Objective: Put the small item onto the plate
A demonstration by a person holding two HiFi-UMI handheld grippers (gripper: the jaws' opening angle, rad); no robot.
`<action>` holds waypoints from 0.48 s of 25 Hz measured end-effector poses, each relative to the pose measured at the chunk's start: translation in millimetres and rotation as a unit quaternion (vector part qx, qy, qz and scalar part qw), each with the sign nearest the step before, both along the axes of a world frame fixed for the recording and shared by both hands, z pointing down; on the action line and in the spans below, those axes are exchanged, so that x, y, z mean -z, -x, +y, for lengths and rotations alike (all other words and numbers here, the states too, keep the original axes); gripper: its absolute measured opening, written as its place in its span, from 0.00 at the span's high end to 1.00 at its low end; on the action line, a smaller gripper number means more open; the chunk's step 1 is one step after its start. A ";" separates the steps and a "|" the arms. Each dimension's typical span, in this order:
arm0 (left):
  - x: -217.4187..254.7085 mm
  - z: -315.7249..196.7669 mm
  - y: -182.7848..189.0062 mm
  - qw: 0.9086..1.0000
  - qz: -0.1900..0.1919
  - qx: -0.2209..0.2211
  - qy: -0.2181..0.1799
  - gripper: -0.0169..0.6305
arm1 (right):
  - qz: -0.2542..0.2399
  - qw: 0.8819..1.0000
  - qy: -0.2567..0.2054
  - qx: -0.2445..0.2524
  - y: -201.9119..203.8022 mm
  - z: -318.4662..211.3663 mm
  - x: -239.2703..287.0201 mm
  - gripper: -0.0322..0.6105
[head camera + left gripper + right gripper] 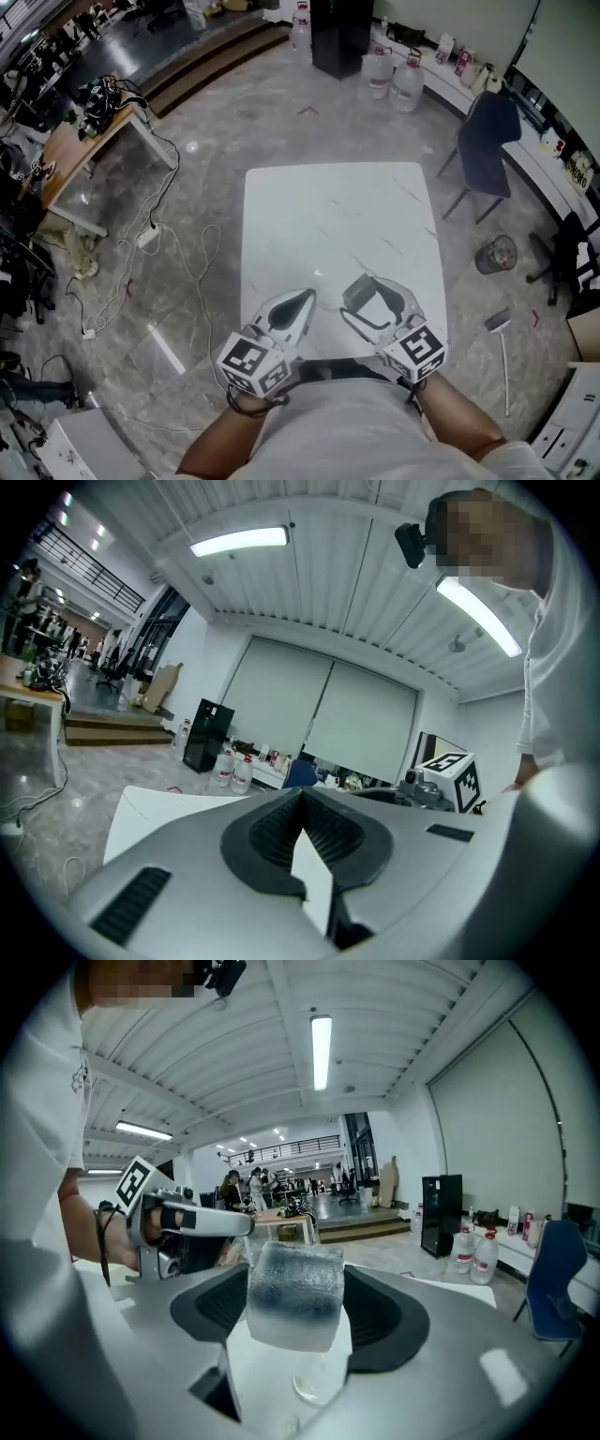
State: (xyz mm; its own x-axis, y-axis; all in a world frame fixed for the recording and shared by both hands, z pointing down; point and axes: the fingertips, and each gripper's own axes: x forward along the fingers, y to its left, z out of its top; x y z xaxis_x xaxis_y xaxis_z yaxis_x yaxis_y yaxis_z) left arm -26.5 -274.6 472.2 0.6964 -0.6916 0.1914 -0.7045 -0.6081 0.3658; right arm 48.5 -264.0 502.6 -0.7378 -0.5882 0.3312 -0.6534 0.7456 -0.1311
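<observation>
A clear, frosted cube (292, 1302) sits between the dark pads of my right gripper (296, 1279), which is shut on it. In the head view that right gripper (368, 292) hovers over the near right part of the white marble table (337, 216); the cube is hard to make out there. My left gripper (308, 297) is beside it on the left, shut, with its tips meeting and nothing between them. Its own view shows the left gripper (302, 801) with only bare table through the slit. No plate shows in any view.
A blue chair (487, 141) stands off the table's far right corner, with a waste bin (495, 254) nearer. Water bottles (394, 77) and a black cabinet (339, 36) stand beyond the table. Cables (178, 258) trail on the floor at left, by a wooden desk (84, 141).
</observation>
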 end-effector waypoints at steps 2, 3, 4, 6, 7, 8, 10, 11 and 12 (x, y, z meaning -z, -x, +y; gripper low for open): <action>-6.5 -10.8 -7.4 1.000 -0.004 0.012 0.008 0.97 | 0.009 1.000 0.006 0.014 -8.5 -12.8 -12.1 0.47; -9.7 -15.9 -10.4 1.000 -0.007 0.018 0.012 0.97 | 0.010 1.000 0.009 0.020 -11.5 -18.8 -17.2 0.47; -12.6 -20.8 -13.1 1.000 -0.010 0.023 0.015 0.97 | 0.011 1.000 0.012 0.026 -14.1 -24.6 -22.0 0.47; -18.0 -30.6 -18.0 0.999 -0.015 0.033 0.019 0.97 | 0.009 0.999 0.020 0.037 -19.0 -35.7 -31.0 0.47; -20.2 -35.6 -19.9 0.999 -0.016 0.039 0.020 0.97 | 0.009 0.999 0.024 0.043 -21.4 -41.2 -35.4 0.47; -21.6 -40.4 -21.1 0.999 -0.017 0.045 0.021 0.97 | 0.009 0.998 0.027 0.048 -23.5 -46.4 -39.6 0.47; -23.0 -48.0 -23.0 0.998 -0.020 0.055 0.021 0.97 | 0.011 0.998 0.031 0.061 -26.5 -54.2 -47.3 0.47; -24.1 -50.7 -24.2 0.998 -0.023 0.058 0.022 0.97 | 0.012 0.997 0.032 0.067 -27.3 -57.2 -50.8 0.47; -25.9 -53.1 -25.7 0.998 -0.027 0.059 0.023 0.97 | 0.014 0.997 0.035 0.072 -27.7 -59.8 -54.2 0.47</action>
State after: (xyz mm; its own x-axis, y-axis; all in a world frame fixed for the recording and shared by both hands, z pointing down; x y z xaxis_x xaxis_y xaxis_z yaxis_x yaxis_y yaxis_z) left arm -0.8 -327.7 498.2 0.5986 -0.7581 0.2590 -0.7895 -0.5034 0.3511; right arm 76.2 -323.8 556.9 -0.8031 -0.4516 0.3887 -0.5439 0.8220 -0.1688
